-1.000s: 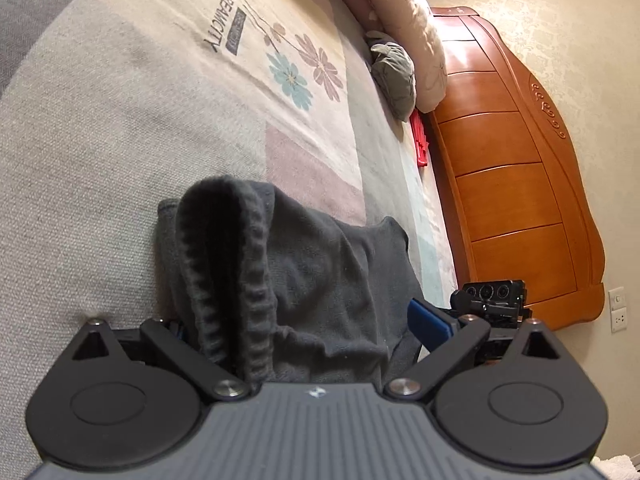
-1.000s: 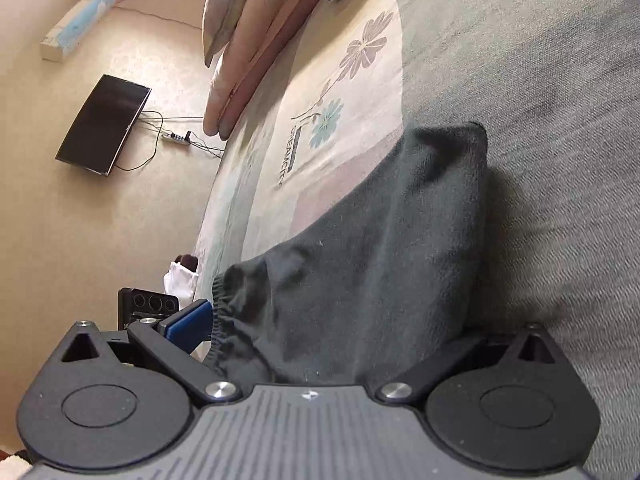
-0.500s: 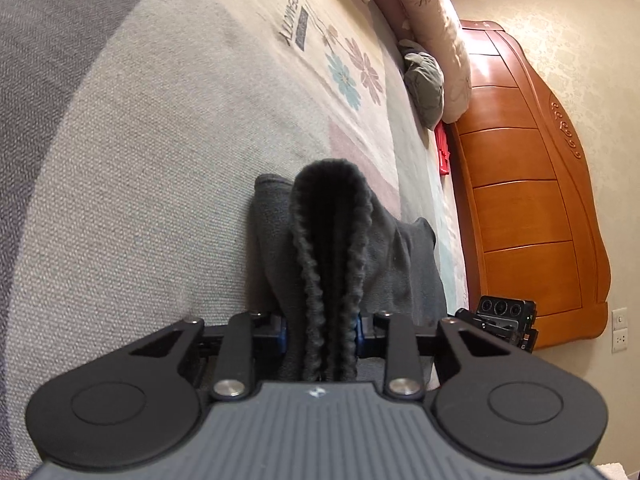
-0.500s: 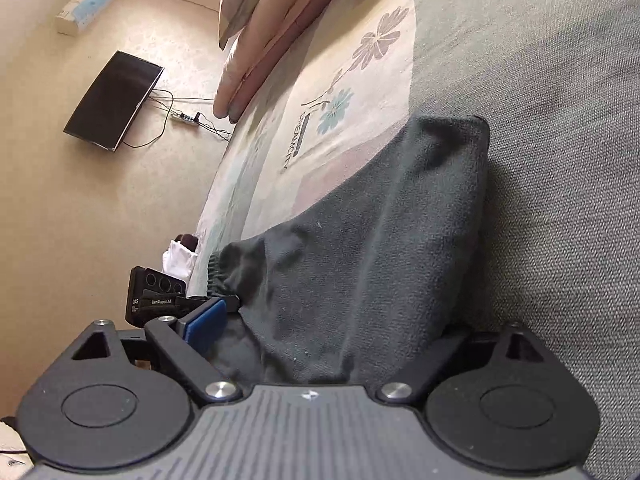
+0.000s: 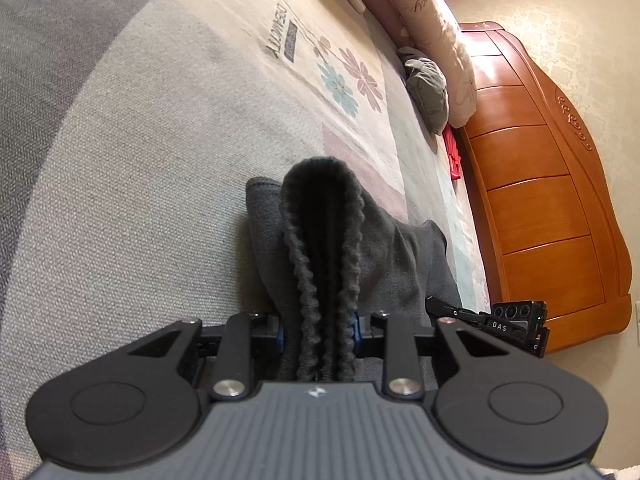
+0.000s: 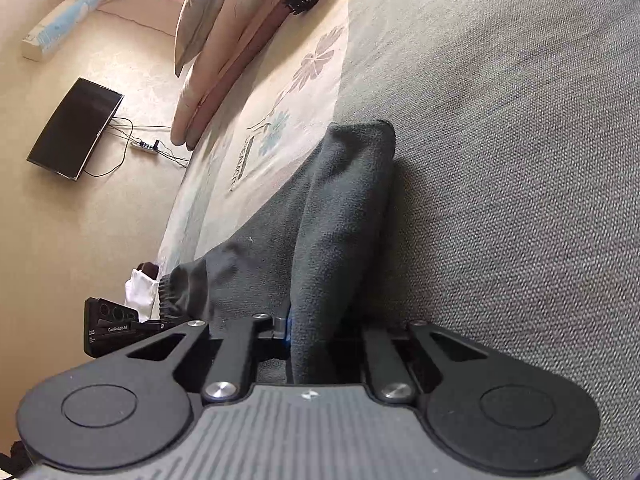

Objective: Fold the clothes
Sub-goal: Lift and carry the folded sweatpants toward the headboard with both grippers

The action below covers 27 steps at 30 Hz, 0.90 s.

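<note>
I work over the bed (image 5: 140,168), a wide grey and floral cover with a pillow (image 5: 436,40) along the headboard (image 5: 552,200). The dark garment (image 5: 400,256) lies on that cover, near me, bunched between both tools. My left gripper (image 5: 319,330) is clamped on its ribbed band (image 5: 320,264), which stands up as a pinched loop. My right gripper (image 6: 316,336) has just been closing and now pinches a ridge of plain cloth (image 6: 340,216) at the other end. I judge both grips are set, so the lift comes next. To do it well I raise both ends evenly, keep the cloth taut between them, and carry the near edge over the far one without dragging the cover.
</note>
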Each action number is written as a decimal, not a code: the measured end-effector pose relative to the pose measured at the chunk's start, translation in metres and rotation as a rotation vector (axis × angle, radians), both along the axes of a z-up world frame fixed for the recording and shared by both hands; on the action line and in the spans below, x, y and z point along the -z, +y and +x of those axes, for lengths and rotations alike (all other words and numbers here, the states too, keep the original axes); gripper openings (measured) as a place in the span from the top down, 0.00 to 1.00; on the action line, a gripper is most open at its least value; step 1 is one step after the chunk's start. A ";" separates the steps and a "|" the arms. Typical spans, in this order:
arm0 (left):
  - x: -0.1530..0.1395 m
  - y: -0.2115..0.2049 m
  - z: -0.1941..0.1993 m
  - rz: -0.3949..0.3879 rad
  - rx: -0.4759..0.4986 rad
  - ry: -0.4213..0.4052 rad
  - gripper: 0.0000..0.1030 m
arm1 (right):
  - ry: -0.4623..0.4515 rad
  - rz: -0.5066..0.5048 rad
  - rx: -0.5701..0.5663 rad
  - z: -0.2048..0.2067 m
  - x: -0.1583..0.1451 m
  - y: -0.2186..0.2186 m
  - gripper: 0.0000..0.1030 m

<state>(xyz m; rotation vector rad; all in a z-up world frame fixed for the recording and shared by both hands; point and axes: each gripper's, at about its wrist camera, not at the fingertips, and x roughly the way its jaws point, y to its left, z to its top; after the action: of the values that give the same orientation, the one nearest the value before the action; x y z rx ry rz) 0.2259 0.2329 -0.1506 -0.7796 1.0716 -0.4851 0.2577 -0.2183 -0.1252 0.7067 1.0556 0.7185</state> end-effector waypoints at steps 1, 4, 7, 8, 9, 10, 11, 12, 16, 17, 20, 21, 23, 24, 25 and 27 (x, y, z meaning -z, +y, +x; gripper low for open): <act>-0.002 -0.001 -0.001 0.010 -0.001 -0.004 0.74 | -0.007 -0.005 0.003 -0.001 -0.001 0.002 0.85; -0.011 -0.005 -0.002 0.052 0.003 -0.020 0.75 | -0.029 -0.017 0.011 -0.003 -0.005 0.004 0.85; -0.026 -0.010 -0.004 0.075 0.011 -0.048 0.75 | -0.068 -0.024 0.012 -0.008 -0.014 0.004 0.85; -0.032 -0.012 -0.004 0.081 0.021 -0.063 0.75 | -0.085 -0.021 0.009 -0.010 -0.019 0.003 0.85; -0.039 -0.014 -0.004 0.087 0.031 -0.078 0.75 | -0.102 -0.016 0.004 -0.012 -0.024 0.002 0.85; -0.046 -0.019 -0.003 0.095 0.040 -0.091 0.75 | -0.119 -0.011 -0.002 -0.013 -0.030 0.002 0.85; -0.053 -0.024 0.000 0.106 0.049 -0.102 0.76 | -0.135 -0.003 -0.011 -0.015 -0.036 0.001 0.85; -0.061 -0.030 0.002 0.117 0.059 -0.113 0.76 | -0.152 -0.002 -0.017 -0.018 -0.041 0.000 0.85; -0.085 -0.065 0.018 0.144 0.118 -0.161 0.76 | -0.226 -0.021 -0.018 -0.032 -0.062 -0.009 0.85; -0.090 -0.076 0.022 0.152 0.135 -0.171 0.76 | -0.243 -0.021 -0.008 -0.035 -0.067 -0.016 0.85; -0.102 -0.117 0.043 0.164 0.199 -0.199 0.76 | -0.271 -0.018 0.054 -0.047 -0.078 -0.048 0.85; -0.106 -0.133 0.050 0.168 0.225 -0.207 0.76 | -0.280 -0.020 0.078 -0.051 -0.080 -0.059 0.85; -0.112 -0.168 0.064 0.176 0.283 -0.223 0.77 | -0.297 -0.030 0.123 -0.061 -0.085 -0.086 0.85; -0.114 -0.186 0.070 0.178 0.312 -0.229 0.77 | -0.302 -0.035 0.150 -0.066 -0.087 -0.100 0.85; -0.115 -0.206 0.077 0.180 0.343 -0.235 0.77 | -0.306 -0.041 0.177 -0.071 -0.088 -0.114 0.85; -0.117 -0.245 0.090 0.183 0.404 -0.246 0.77 | -0.304 -0.054 0.244 -0.083 -0.089 -0.143 0.85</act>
<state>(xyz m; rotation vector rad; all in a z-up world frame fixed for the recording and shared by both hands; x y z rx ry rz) 0.3163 -0.0118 -0.0335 -0.3288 1.0265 -0.7915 0.1750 -0.3609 -0.0361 0.6429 0.6950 0.5626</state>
